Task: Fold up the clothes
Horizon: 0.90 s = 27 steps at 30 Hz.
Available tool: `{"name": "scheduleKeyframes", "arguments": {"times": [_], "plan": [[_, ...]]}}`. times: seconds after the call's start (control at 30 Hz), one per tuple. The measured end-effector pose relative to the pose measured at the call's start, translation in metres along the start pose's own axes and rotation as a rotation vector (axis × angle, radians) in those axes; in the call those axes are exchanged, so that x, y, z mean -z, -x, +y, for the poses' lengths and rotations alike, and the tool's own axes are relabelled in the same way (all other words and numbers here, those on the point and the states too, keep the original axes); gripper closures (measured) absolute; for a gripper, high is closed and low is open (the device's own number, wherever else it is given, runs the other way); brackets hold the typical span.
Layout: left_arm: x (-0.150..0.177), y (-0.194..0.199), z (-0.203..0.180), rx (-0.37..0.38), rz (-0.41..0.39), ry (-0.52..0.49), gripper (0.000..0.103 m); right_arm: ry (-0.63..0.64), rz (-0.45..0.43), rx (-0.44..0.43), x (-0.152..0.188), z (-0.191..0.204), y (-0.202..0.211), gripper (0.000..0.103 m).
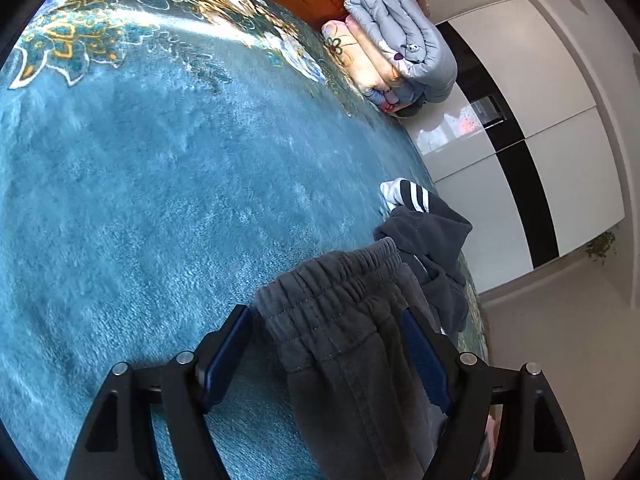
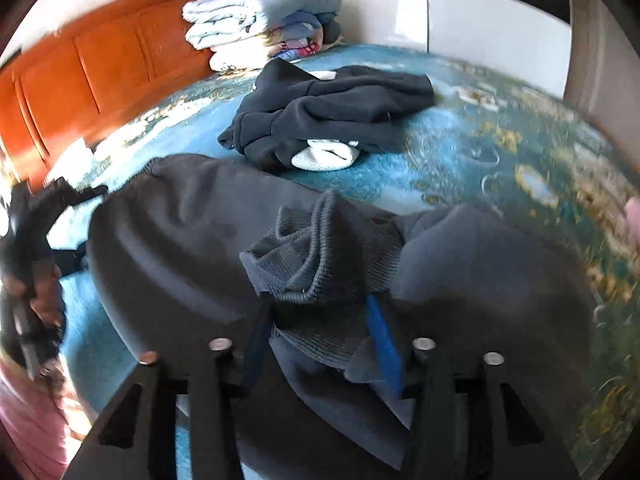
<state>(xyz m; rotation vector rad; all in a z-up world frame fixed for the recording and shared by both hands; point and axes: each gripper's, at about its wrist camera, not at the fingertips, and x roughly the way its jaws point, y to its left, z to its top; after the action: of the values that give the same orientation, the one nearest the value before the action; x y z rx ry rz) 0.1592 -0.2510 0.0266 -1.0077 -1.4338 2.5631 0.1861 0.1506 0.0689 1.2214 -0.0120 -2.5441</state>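
Note:
Dark grey sweatpants (image 1: 344, 320) with an elastic waistband hang across my left gripper (image 1: 326, 320). Its fingers stand wide apart, and the cloth drapes over the right finger (image 1: 424, 356). In the right wrist view the same sweatpants (image 2: 180, 232) spread over the blue bedspread (image 2: 440, 140). My right gripper (image 2: 316, 312) has its blue pads pressed on the ribbed cuff (image 2: 316, 256). The left gripper (image 2: 36, 216) shows blurred at the left edge of that view.
A heap of dark navy clothes with white parts (image 2: 332, 116) lies further up the bed, also in the left wrist view (image 1: 428, 232). Folded quilts (image 2: 260, 20) are stacked against the wooden headboard (image 2: 80, 68). White wardrobe doors (image 1: 552, 128) stand beyond the bed edge.

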Motion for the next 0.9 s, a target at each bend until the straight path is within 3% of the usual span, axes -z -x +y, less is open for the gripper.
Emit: {"name": "scheduleKeyframes", "arguments": {"times": [0.03, 0.1, 0.17, 0.27, 0.37, 0.53, 0.9], "plan": [[0.000, -0.001, -0.001, 0.009, 0.001, -0.008, 0.024, -0.019, 0.008, -0.037, 0.000, -0.003, 0.001, 0.088], [0.000, -0.004, -0.003, 0.015, 0.004, -0.016, 0.024, -0.062, 0.018, -0.093, -0.003, -0.010, 0.005, 0.096], [-0.001, -0.008, -0.006, 0.015, 0.006, -0.023, 0.024, -0.112, 0.012, -0.150, -0.008, -0.018, 0.014, 0.098], [-0.001, -0.007, -0.004, 0.029, 0.005, -0.020, 0.024, -0.157, -0.069, -0.245, -0.027, -0.017, 0.040, 0.098], [-0.001, -0.007, -0.004, 0.030, 0.005, -0.015, 0.024, -0.091, -0.101, -0.233, -0.044, 0.002, 0.046, 0.098], [0.000, -0.006, -0.005, 0.018, 0.004, -0.017, 0.024, -0.133, 0.092, -0.231, -0.023, 0.009, -0.024, 0.098], [-0.002, -0.019, -0.015, -0.063, 0.022, -0.025, 0.025, -0.010, 0.104, -0.245, -0.019, 0.031, -0.038, 0.093]]}}
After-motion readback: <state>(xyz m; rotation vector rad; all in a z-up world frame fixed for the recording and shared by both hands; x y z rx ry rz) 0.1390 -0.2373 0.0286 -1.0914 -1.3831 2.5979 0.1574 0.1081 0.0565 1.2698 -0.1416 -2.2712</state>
